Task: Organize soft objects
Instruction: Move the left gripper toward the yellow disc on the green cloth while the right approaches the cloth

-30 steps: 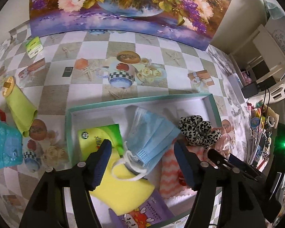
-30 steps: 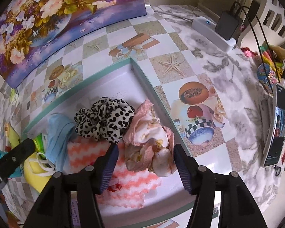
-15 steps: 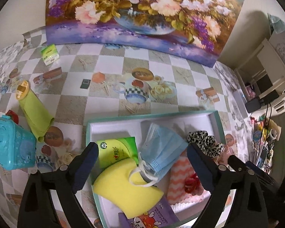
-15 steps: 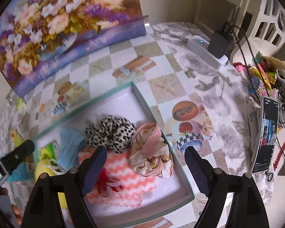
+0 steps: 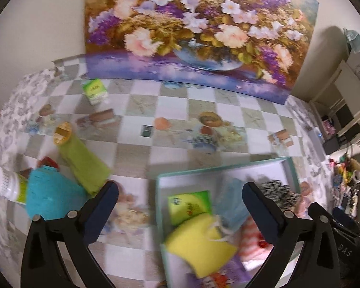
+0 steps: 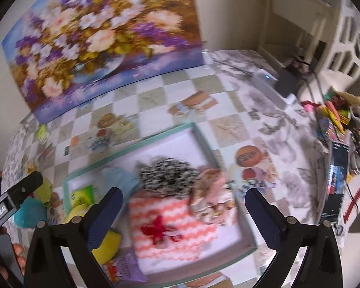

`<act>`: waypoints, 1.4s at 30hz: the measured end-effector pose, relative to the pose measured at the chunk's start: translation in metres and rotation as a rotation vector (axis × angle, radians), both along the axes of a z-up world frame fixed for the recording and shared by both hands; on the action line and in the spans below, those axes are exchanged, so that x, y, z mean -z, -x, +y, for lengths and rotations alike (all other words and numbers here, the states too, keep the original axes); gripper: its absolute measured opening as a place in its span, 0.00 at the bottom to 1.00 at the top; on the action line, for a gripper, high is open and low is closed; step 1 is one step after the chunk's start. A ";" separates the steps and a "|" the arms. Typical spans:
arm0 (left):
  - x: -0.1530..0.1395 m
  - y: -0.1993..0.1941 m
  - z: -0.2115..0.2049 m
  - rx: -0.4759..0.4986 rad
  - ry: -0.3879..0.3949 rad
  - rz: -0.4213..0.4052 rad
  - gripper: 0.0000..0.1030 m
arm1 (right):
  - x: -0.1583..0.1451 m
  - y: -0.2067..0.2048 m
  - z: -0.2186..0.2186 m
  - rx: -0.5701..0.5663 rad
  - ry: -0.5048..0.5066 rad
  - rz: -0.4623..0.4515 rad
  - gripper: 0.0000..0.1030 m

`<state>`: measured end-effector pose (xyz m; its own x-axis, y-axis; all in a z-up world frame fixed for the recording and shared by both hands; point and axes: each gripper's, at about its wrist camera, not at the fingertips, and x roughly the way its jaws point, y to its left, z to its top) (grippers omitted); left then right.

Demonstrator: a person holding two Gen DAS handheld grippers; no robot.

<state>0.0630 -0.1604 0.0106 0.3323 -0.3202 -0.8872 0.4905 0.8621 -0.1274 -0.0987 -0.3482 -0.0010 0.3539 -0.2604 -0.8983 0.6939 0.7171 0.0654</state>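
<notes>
Soft objects — leopard scrunchie (image 6: 166,176), blue face mask (image 5: 230,200), yellow sponge (image 5: 200,249) — lie in teal-rimmed tray (image 6: 199,132). Green cloth roll (image 5: 84,163) outside, ahead-left of left gripper (image 5: 180,212), nearer than right gripper (image 6: 182,214). Both jaws opening, empty.

Black claws (image 5: 180,206) — silver screws, dark blue pads (image 6: 105,218) — white lettering.

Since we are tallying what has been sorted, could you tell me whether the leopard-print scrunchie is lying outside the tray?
No, the leopard-print scrunchie lies inside the tray, next to the pink floral cloth.
</notes>
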 end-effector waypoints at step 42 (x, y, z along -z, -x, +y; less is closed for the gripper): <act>-0.014 -0.089 0.161 -0.234 0.023 0.000 1.00 | 0.020 -0.132 0.157 -0.286 -0.041 -0.018 1.00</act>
<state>0.1518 0.0010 0.0243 0.3999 -0.2547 -0.8805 0.2774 0.9492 -0.1486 0.0330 -0.1909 -0.0213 0.4238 -0.1112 -0.8989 0.4622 0.8801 0.1090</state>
